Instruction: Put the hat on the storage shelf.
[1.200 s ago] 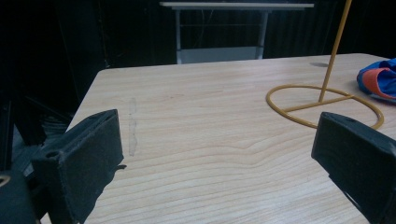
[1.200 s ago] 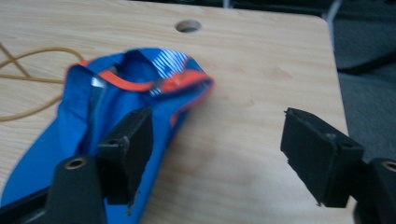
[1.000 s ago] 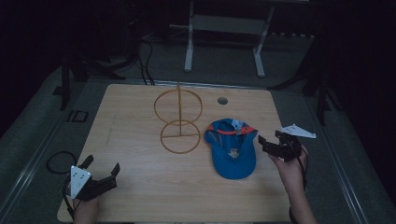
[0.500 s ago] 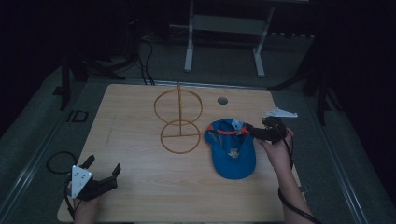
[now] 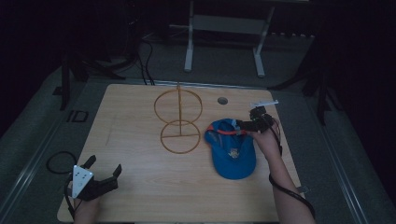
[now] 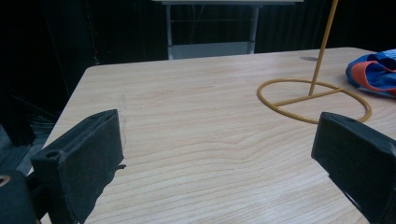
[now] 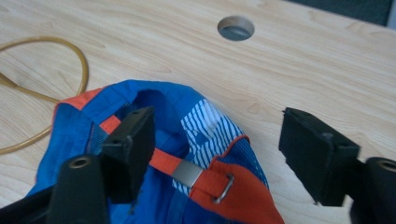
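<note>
Right gripper [image 5: 249, 125] has just been closing, jaws spread over the blue cap's [image 5: 232, 150] rear strap [image 7: 187, 171] — not yet clamped. Cap lies on table [image 5: 140, 182] beside wire stand [image 5: 179, 119]; grasp and lift remain. Left gripper [image 5: 103, 172] released — idle

The table [image 5: 140, 186] beneath both tools is pale wood with a fine running grain and a smooth, faintly satin finish. Between the jaws of the right gripper [image 7: 217, 151], the cap [image 7: 205, 121] is soft blue cloth with a matt weave, a white-striped printed patch and a mesh panel. Its orange strap [image 7: 212, 179] looks like woven webbing, carrying a dull grey metal slider and a thin wire loop. The jaws are matt black, slightly grainy plastic, as are those of the left gripper [image 6: 217, 154]. Ahead of the left gripper, the wire stand [image 6: 314, 95] is thin rod with a smooth yellow coating.
</note>
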A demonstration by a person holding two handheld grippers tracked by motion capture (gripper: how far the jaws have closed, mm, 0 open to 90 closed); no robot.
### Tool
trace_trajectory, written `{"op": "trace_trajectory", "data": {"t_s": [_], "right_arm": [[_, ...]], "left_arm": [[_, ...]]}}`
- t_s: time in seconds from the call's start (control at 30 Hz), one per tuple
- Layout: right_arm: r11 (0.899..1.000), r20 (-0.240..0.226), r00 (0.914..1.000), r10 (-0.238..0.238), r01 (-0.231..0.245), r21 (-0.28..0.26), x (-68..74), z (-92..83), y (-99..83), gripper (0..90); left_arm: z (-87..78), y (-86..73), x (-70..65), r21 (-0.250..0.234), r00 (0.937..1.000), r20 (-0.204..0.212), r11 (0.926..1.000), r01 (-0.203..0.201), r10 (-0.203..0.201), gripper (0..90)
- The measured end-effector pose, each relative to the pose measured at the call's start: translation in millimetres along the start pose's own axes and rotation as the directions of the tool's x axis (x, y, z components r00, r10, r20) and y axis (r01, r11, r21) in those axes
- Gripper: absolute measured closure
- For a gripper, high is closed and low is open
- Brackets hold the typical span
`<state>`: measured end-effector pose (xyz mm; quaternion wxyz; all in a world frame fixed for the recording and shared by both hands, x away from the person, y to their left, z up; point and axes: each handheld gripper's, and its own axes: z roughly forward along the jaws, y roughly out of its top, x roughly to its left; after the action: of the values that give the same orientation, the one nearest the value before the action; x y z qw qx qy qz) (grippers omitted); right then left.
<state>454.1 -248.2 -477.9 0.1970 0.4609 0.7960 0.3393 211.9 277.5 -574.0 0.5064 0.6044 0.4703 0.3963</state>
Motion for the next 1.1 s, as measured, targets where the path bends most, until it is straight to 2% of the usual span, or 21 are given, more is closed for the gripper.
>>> {"op": "trace_trajectory", "data": {"t_s": [0.1,0.23,0.37,0.5,0.67,0.73,0.77,0.83,0.97,1.0,1.03,1.1], "right_arm": [[0.999,0.001,1.0000,-0.005,0.005,0.033,-0.9,11.3,2.7,28.0],[0.997,-0.011,0.9996,0.027,-0.026,0.068,-4.1,26.2,3.8,28.1],[0.994,-0.001,0.9992,0.040,-0.040,0.098,-5.0,37.0,5.0,28.1],[0.989,0.020,0.9996,0.020,-0.023,0.144,-6.1,48.9,3.9,28.0],[0.983,0.020,0.9996,0.018,-0.021,0.183,-6.5,59.6,-1.4,27.8],[0.980,0.019,0.9998,0.011,-0.015,0.200,-5.9,62.8,-4.0,32.3],[0.974,0.008,1.0000,-0.004,0.003,0.225,-5.5,66.0,-7.2,38.3],[0.971,0.003,0.9998,-0.020,0.018,0.238,-5.1,67.6,-8.9,39.7],[0.961,0.004,0.9984,-0.057,0.054,0.273,-4.6,72.7,-14.7,49.4],[0.964,-0.018,0.9988,-0.046,0.049,0.262,-5.6,72.1,-15.8,56.4],[0.964,-0.018,0.9988,-0.046,0.049,0.262,-5.6,72.1,-15.8,56.4],[0.965,-0.020,0.9986,-0.050,0.053,0.257,-5.4,71.1,-16.4,64.7]], "left_arm": [[0.1,0.1,0.0,0.001,1.0000,0.003,1.0000,0.000,0.000,2.4],[0.2,0.1,-0.3,0.004,1.0000,0.001,1.0000,-0.009,0.009,2.4],[0.5,0.2,-0.6,0.004,0.9999,0.002,0.9999,-0.011,0.011,2.4],[0.2,0.2,-0.8,0.006,0.9999,0.003,0.9999,-0.015,0.015,2.4],[0.8,-0.2,-0.9,0.013,0.9997,-0.005,0.9996,-0.026,0.026,2.4],[1.1,-0.3,-1.5,0.016,0.9993,-0.009,0.9992,-0.037,0.037,2.4],[1.0,-0.2,-1.5,0.015,0.9994,-0.008,0.9993,-0.034,0.034,2.4],[0.8,0.1,-1.0,0.009,0.9998,-0.002,0.9997,-0.021,0.021,2.4],[0.8,-0.2,-0.9,0.009,0.9999,-0.006,0.9998,-0.016,0.016,2.4],[0.6,0.0,-0.7,0.009,0.9999,-0.006,0.9998,-0.015,0.015,2.4],[0.3,0.0,-0.5,0.010,0.9999,-0.005,0.9999,-0.014,0.014,2.4],[0.4,0.0,-0.5,0.009,0.9999,-0.004,0.9999,-0.011,0.011,2.4]]}}
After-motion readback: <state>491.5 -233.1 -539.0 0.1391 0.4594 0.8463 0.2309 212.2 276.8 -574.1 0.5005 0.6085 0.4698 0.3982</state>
